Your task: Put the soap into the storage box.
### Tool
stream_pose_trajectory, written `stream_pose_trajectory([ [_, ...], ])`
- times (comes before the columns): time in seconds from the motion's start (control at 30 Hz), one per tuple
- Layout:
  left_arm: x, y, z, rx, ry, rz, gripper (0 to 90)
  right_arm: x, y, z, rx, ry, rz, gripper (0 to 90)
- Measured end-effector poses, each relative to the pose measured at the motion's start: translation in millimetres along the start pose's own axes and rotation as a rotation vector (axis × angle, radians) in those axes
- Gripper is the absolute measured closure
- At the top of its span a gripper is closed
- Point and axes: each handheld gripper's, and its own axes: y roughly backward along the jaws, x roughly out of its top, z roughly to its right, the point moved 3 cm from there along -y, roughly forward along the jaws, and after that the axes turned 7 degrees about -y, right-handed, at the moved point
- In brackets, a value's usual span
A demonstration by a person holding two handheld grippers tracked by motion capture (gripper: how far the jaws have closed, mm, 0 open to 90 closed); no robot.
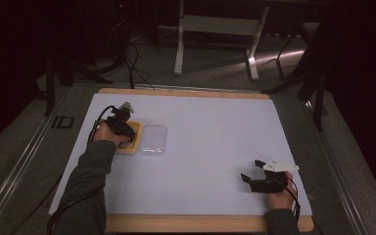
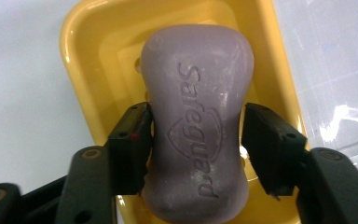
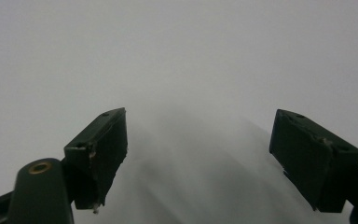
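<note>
High view, left to right: left gripper (image 1: 121, 128) over shallow yellow plastic soap dish (image 1: 136, 128), at left part of white table sheet (image 1: 210, 137); left hand (image 1: 112, 134) and grey-green sleeve (image 1: 85, 186) behind it. Clear rectangular plastic lid (image 1: 153, 139) flat on sheet, just beside dish on its right edge. Right gripper (image 1: 252, 171) near front right of sheet, well apart from dish and lid, held by right hand (image 1: 281, 196).

Left gripper view: pale purple waisted soap bar (image 2: 196, 121), embossed "Safeguard", lying lengthwise inside yellow dish (image 2: 81, 60). Black pads (image 2: 133, 140) seen either side of bar's narrow waist; left pad touching bar, right pad at bar's edge with contact too close to call. Jaws partly open, roughly at bar's width. Firm grip not confirmable; bar seemingly resting in dish. Corner of clear lid (image 2: 335, 70) visible at right of dish.

Right gripper view: right gripper (image 3: 198, 156) wide open, nothing between black pads (image 3: 102, 149), bare white sheet (image 3: 177, 60) beneath.
</note>
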Motion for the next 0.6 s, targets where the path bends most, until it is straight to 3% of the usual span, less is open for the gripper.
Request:
stream_pose_trajectory([
  [0.13, -1.1, -0.6, -0.3, -0.006, 0.007, 0.006, 38.2, 0.0, -0.1, 0.0, 0.001, 0.001, 0.000, 18.7],
  [0.3, -2.9, 0.5, 2.1, 0.008, -0.014, 0.015, 33.9, 0.0, -0.2, -0.1, 0.001, 0.001, 0.000, 18.7],
  [0.6, -3.3, 10.3, 2.3, 0.022, -0.024, 0.049, 31.2, 0.0, -0.2, 0.0, 0.000, 0.003, 0.000, 18.7],
])
